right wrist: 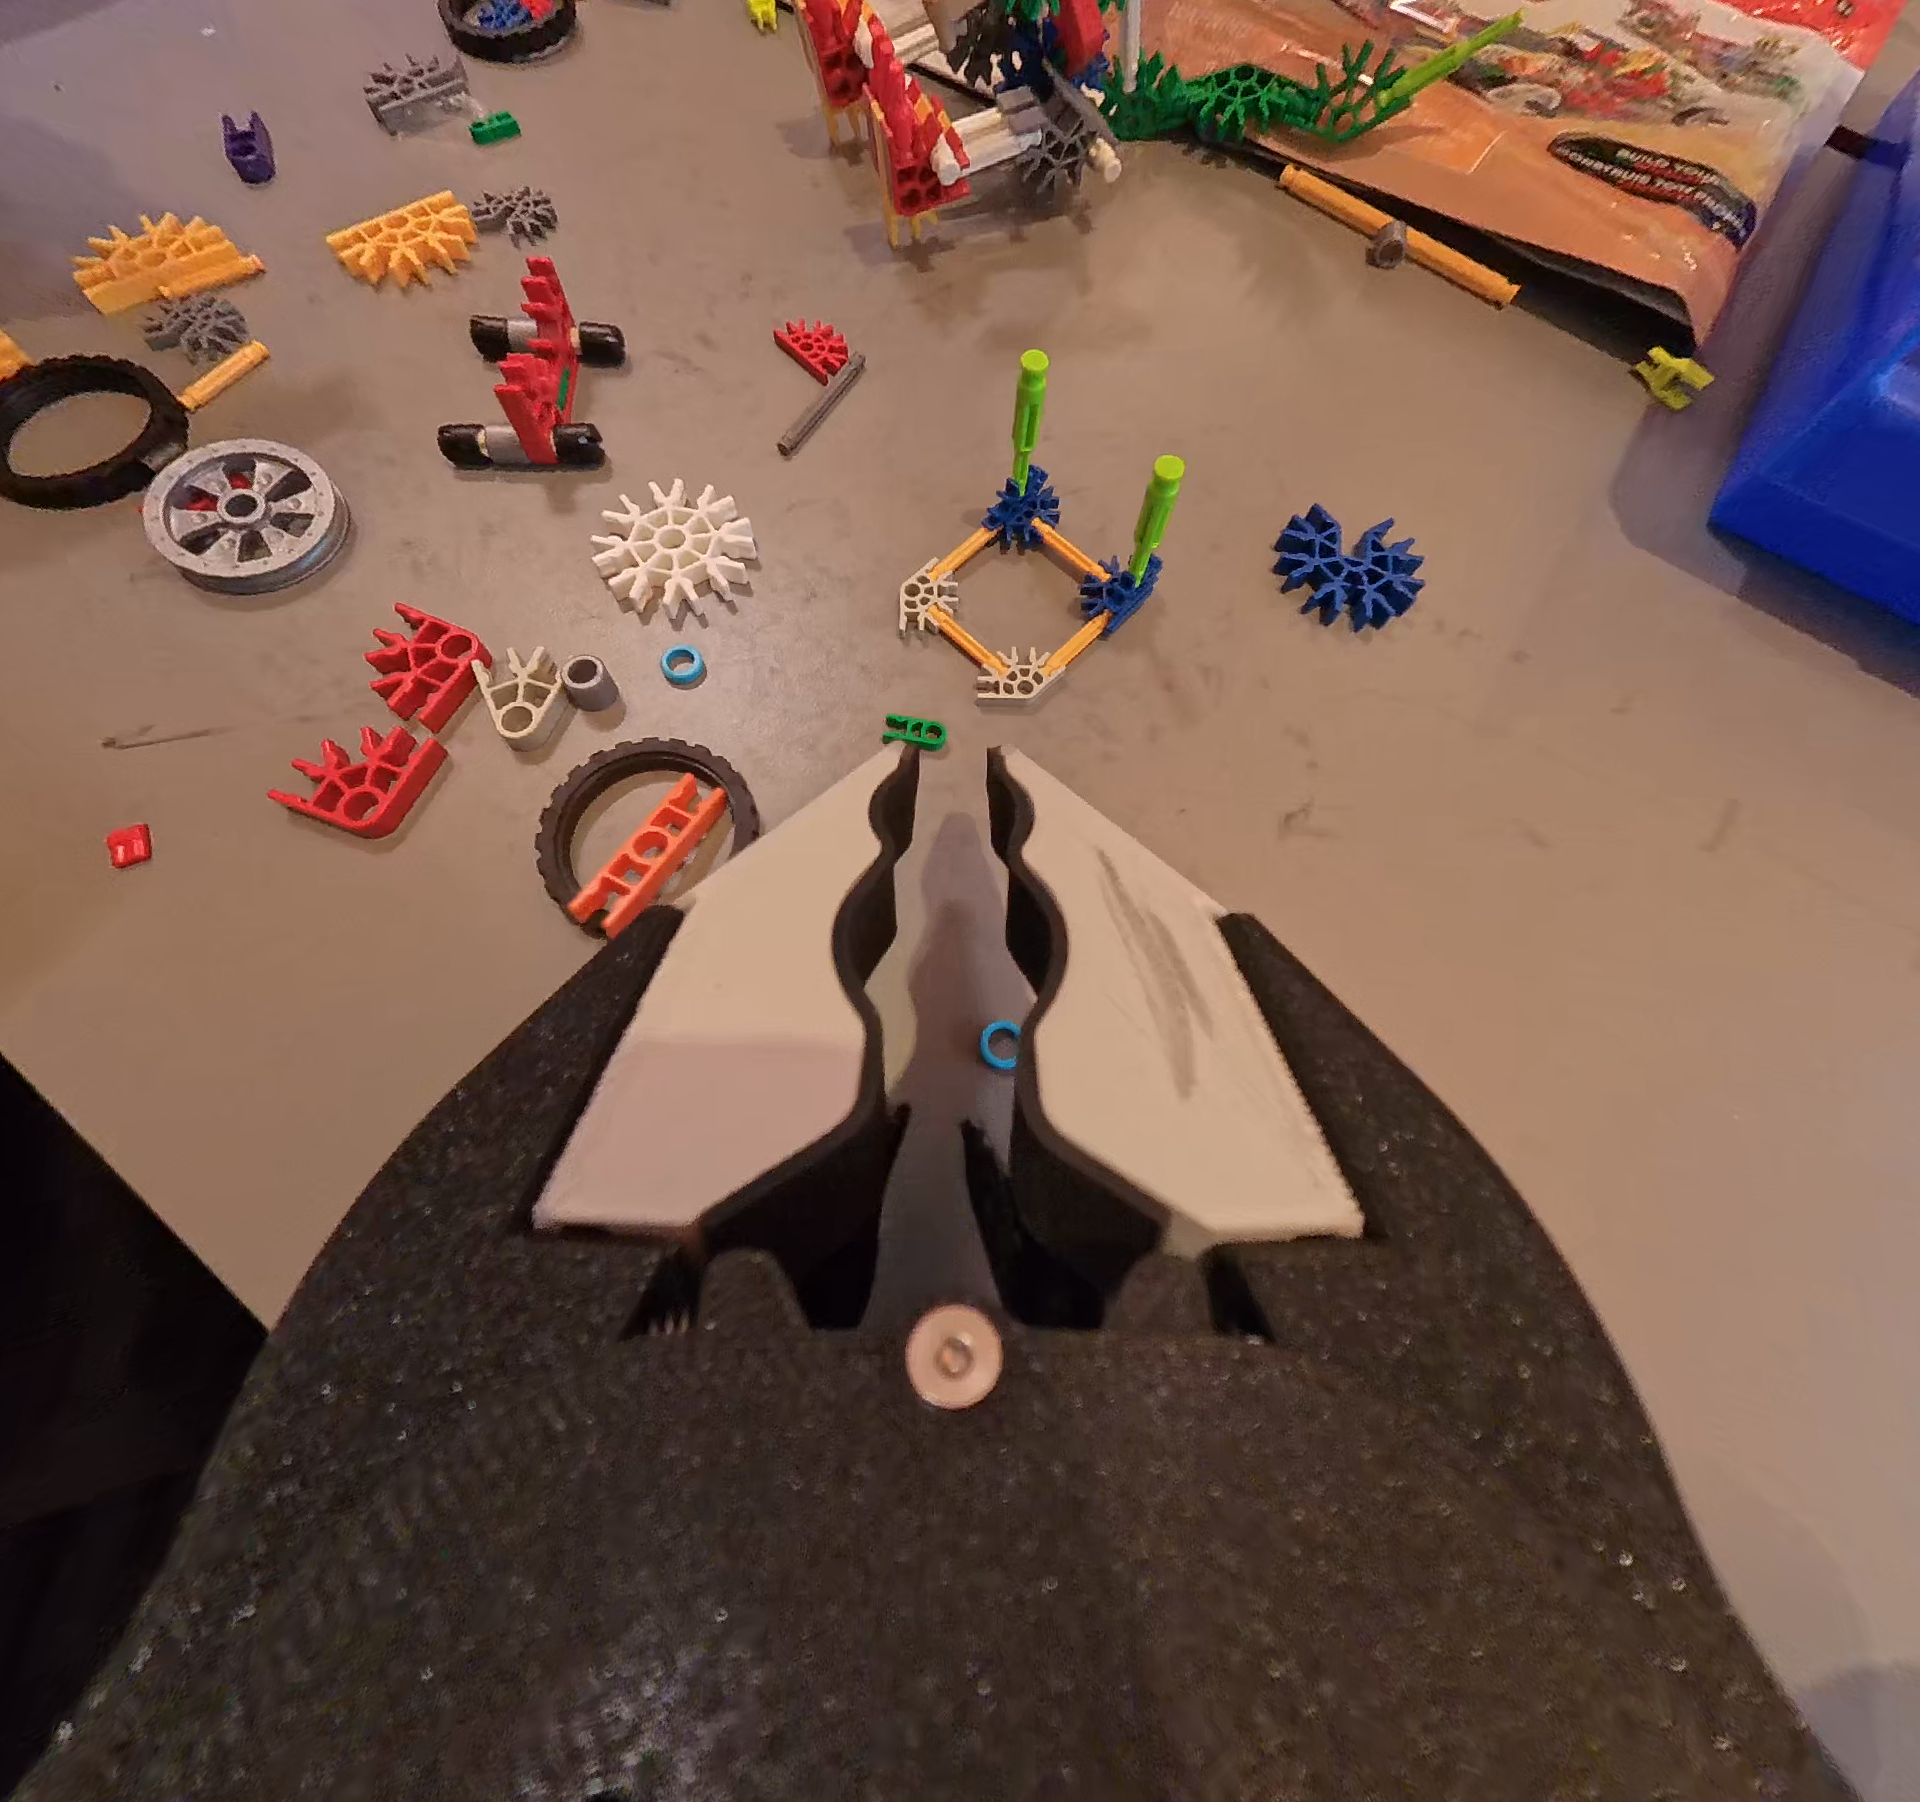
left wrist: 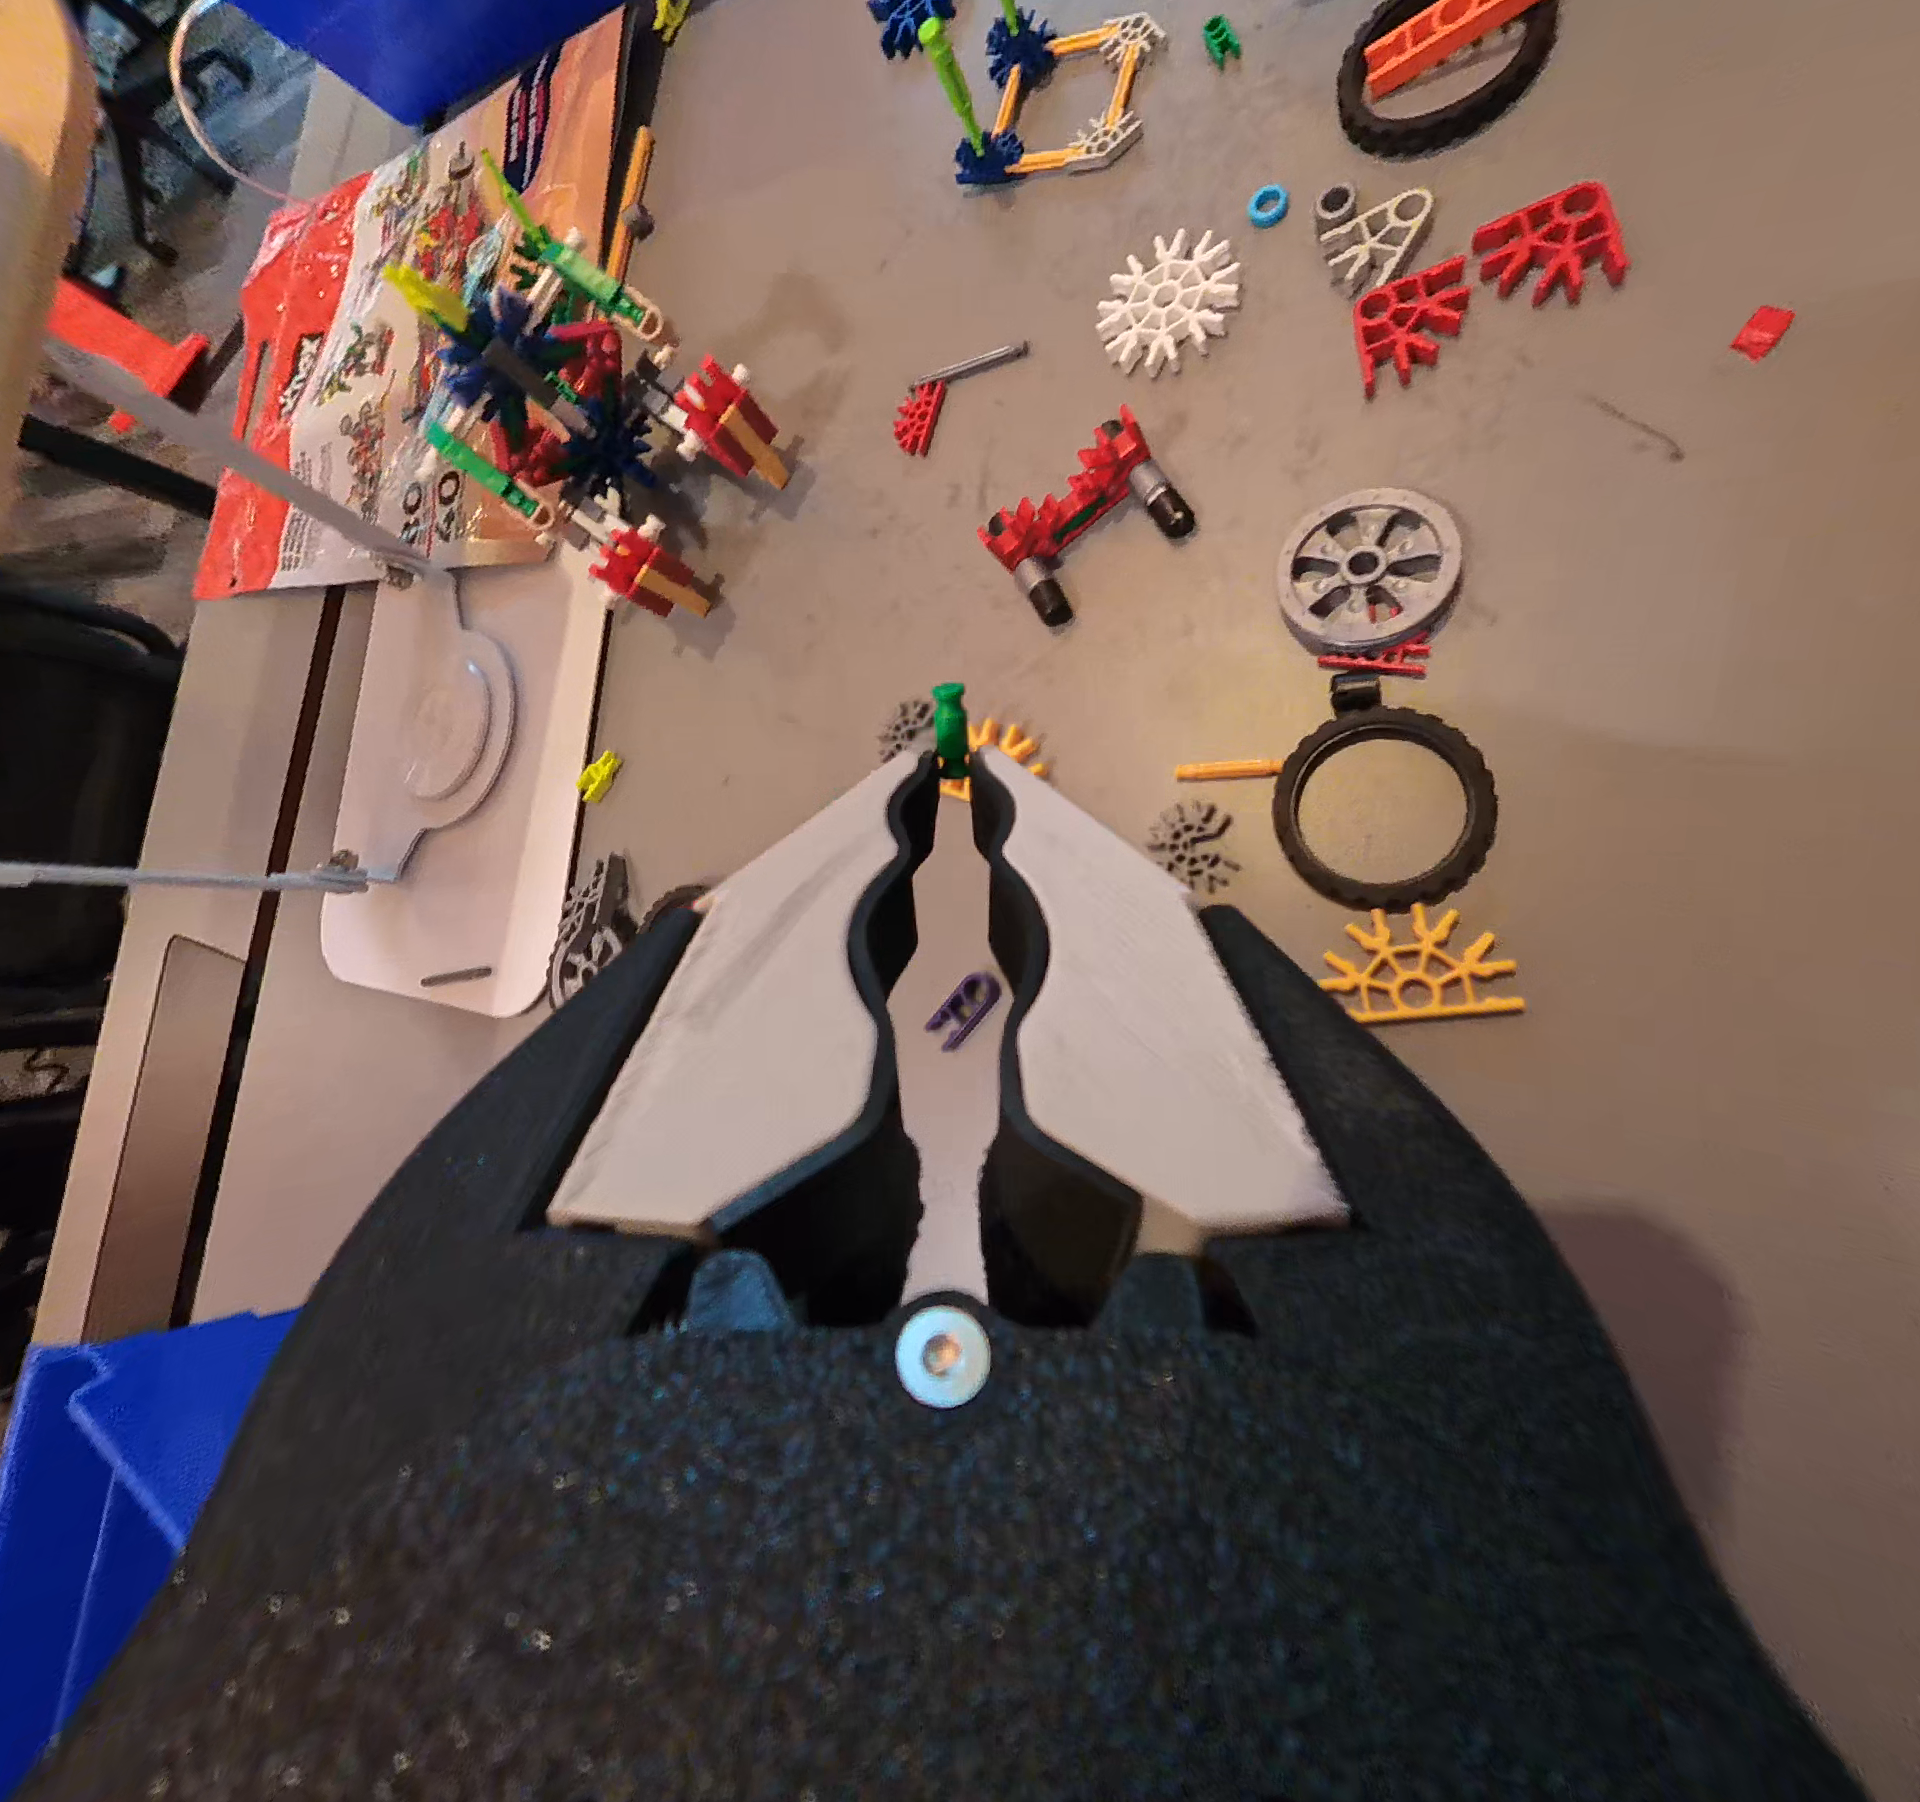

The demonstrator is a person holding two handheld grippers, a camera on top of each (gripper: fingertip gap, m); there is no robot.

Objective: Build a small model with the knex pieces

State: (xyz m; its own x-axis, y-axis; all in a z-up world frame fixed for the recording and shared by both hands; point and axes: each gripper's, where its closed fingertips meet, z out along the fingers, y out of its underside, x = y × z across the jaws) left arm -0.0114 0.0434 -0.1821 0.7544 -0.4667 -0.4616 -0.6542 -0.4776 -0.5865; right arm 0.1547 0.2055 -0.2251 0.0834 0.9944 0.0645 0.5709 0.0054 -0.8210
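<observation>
My left gripper (left wrist: pixel 950 765) is shut on a short dark green rod (left wrist: pixel 948 722), which sticks out past the fingertips above a yellow connector (left wrist: pixel 1000 746) and a grey connector (left wrist: pixel 906 726). A purple clip (left wrist: pixel 964 1008) lies on the table under the jaws. My right gripper (right wrist: pixel 952 753) is slightly open and empty, low over the grey table. A small green clip (right wrist: pixel 914 732) lies just ahead of its left fingertip. A blue ring (right wrist: pixel 1000 1044) lies under its jaws. Ahead stands a square frame (right wrist: pixel 1023 599) of orange rods, blue and white connectors, with two upright lime rods.
Loose pieces cover the table: a white snowflake connector (right wrist: pixel 675 547), red connectors (right wrist: pixel 400 713), black tyres (right wrist: pixel 644 833), a grey wheel (right wrist: pixel 244 516), a blue connector pair (right wrist: pixel 1349 570). A built model (right wrist: pixel 997 69) and a printed bag (right wrist: pixel 1538 79) lie at the back, beside a blue bin (right wrist: pixel 1839 505). The gap from one gripper's tips to the other's is roughly 25 centimeters. The purple clip (left wrist: pixel 964 1008) is about 9 centimeters from my left fingertips. It is also in sight in the right wrist view (right wrist: pixel 244 144).
</observation>
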